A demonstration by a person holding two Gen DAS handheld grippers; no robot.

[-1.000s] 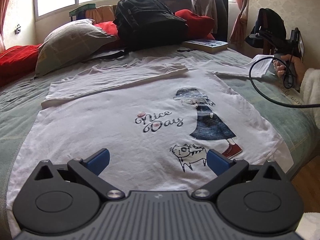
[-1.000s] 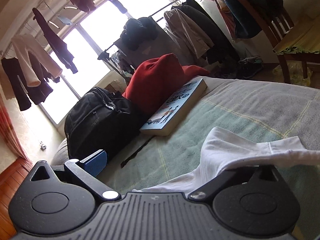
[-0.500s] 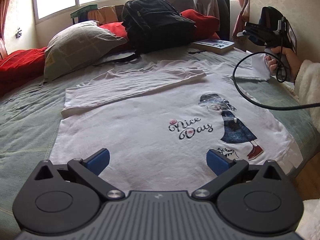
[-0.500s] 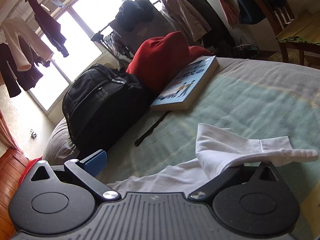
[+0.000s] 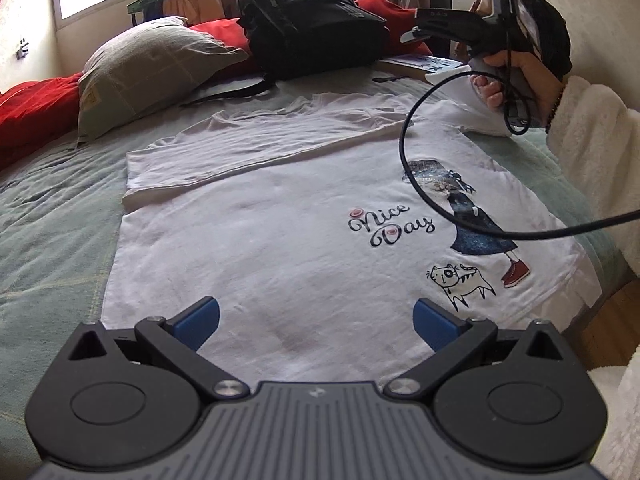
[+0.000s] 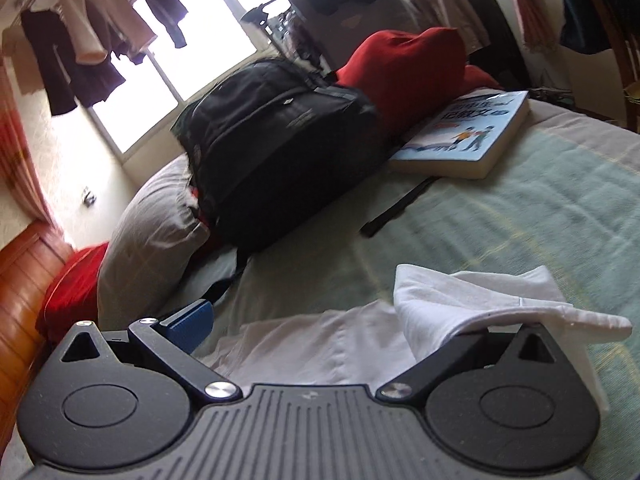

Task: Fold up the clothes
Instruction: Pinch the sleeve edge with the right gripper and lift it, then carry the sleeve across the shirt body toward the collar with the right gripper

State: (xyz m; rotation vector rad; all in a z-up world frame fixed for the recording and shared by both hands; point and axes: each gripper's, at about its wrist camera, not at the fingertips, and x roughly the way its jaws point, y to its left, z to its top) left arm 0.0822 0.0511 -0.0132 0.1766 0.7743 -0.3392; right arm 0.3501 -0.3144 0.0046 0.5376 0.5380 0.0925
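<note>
The bed (image 5: 48, 216), under a pale green cover, carries everything. The white T-shirt (image 5: 280, 240) lies flat across its middle, print side up, with one sleeve already folded in over the chest. The shirt's hem runs just beyond the left gripper (image 5: 316, 320), and its printed side reaches close to the bed's edge. Bare cover lies open beside the shirt's plain side. Beyond the shirt's collar, a black backpack (image 5: 308, 20) leans against red cushions (image 5: 36, 108), with a grey pillow (image 5: 148, 68) beside it and a book (image 6: 464, 136) on its other side. The left gripper hovers over the hem, jaws wide and empty. The right gripper (image 6: 352, 324) stands wide too; the other sleeve (image 6: 480, 304) drapes over one finger, lifted off the bed.
</note>
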